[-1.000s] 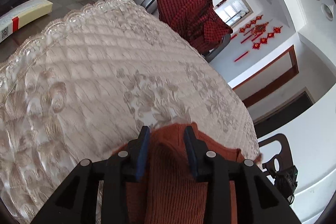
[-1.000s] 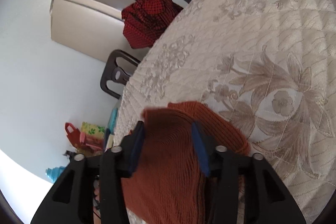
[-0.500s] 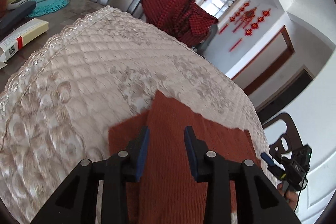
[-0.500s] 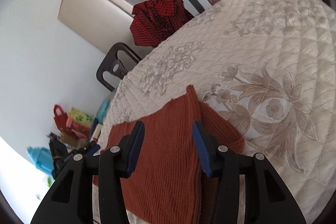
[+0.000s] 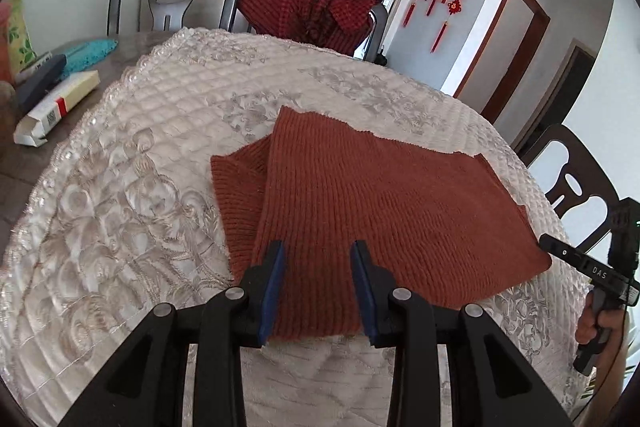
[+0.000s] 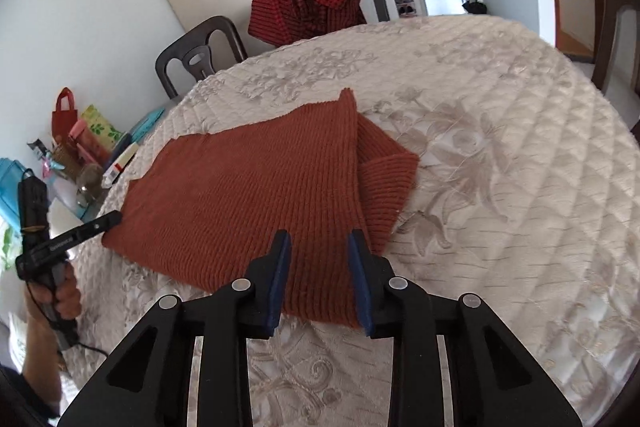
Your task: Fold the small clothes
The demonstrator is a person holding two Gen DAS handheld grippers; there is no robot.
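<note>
A rust-orange knitted sweater (image 5: 380, 203) lies flat and folded on the quilted cream table cover (image 5: 120, 207), one sleeve fold sticking out at its left. My left gripper (image 5: 318, 251) hovers over the sweater's near edge, jaws apart, pads not pressing the knit. In the right wrist view the same sweater (image 6: 260, 187) spreads to the left, its folded sleeve at the right. My right gripper (image 6: 319, 239) hangs over that near edge with its jaws closing; the knit shows in the gap beneath them, not pinched. Each gripper also appears in the other's view, hand-held: right gripper (image 5: 592, 267), left gripper (image 6: 60, 239).
A red checked garment (image 5: 308, 11) hangs over a dark chair at the far side. A white carton (image 5: 56, 107), a teal mat (image 5: 88, 51) and small clutter (image 6: 80, 139) sit on the bare table left of the cover. Another chair (image 5: 572, 179) stands at the right.
The sweater, bunched between both pairs of fingers a second ago, now lies spread flat on the cover. Both grippers rolled level and drew back toward the near edge. The right jaws narrowed.
</note>
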